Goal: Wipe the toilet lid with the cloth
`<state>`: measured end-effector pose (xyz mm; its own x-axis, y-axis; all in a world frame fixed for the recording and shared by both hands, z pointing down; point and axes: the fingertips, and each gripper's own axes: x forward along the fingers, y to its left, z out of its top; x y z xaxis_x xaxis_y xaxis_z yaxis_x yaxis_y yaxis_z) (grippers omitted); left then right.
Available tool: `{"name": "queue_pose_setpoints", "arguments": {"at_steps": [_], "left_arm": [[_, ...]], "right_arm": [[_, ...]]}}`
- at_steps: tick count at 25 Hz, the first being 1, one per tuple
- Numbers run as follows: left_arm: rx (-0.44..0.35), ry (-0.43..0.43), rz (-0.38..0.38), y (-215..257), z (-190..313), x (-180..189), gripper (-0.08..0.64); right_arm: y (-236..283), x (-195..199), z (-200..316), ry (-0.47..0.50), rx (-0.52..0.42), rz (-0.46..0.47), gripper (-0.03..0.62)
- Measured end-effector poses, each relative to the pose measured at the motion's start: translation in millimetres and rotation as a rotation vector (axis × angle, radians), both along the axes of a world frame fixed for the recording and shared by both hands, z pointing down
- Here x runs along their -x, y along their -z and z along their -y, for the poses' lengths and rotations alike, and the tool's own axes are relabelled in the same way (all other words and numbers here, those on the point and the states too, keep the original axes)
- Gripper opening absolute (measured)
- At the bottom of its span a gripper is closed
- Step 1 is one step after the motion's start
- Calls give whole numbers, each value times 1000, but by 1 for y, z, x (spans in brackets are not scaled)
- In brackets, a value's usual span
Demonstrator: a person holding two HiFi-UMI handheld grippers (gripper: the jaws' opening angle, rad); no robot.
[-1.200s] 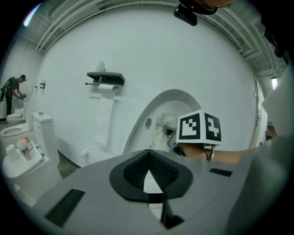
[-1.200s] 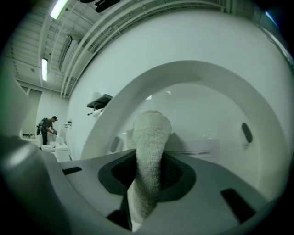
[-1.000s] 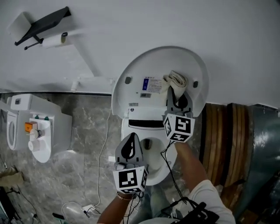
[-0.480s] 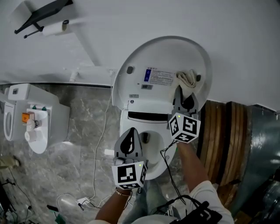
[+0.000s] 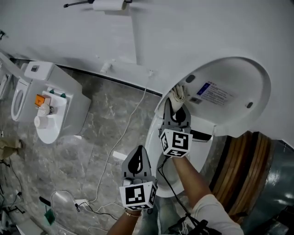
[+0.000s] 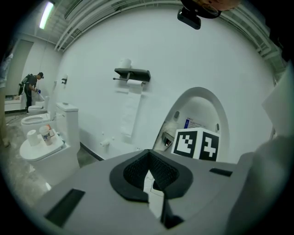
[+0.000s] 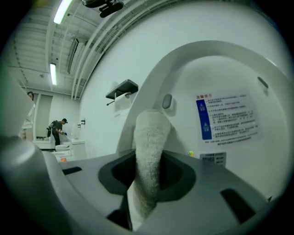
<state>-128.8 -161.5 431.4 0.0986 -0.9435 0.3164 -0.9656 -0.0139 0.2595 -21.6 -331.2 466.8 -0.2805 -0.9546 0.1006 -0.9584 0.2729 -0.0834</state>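
Clamped on the cloth [image 5: 178, 93], your right gripper [image 5: 176, 104] has swept to the lid's [image 5: 229, 85] left edge: 1 pass done; left gripper [image 5: 137, 156] closed, empty.

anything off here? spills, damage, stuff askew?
No spill or damage visible. Only oddities: a white cable trails loose across the floor beside the toilet, and small items sit on the closed lid of the neighbouring toilet. The cloth is clamped in the right hand-held gripper at the raised lid.

A second white ceramic toilet [image 5: 59, 108] stands on the grey marble floor [image 5: 98, 137], a small orange object [image 5: 42, 99] on top. A thin white cable [image 5: 125, 131] crosses that floor. A white paper roll [image 5: 109, 5] hangs on the white wall [image 5: 206, 27].
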Motion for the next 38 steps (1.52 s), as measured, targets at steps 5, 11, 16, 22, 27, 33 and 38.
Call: {"name": "queue_pose_setpoints", "arguments": {"at_steps": [5,11,16,22,27,33,38], "left_arm": [[6,7,-5,-10,-7,9,5],[4,-72,-8,-9,4,-30,5],[-8,-172,-15,-6,10,-81,5],[6,-250,-21,-13,4,-120,5],[2,-235,-21,-16,3,-112,5],[19,-109,-20,-30,0,-58,5],[65,-18,-8,-48,-10,-9,5]], "right_arm": [[-5,-24,8,-68,-26,-32,101],[1,-135,-7,-257,-58,-59,101],[-3,-238,-30,-448,-52,-92,101],[-16,-302,-52,-595,8,-202,101],[-8,-266,-61,-526,-21,-225,101],[-27,-119,-51,-202,-76,-159,101],[-46,-28,-28,-89,-87,-138,101]]}}
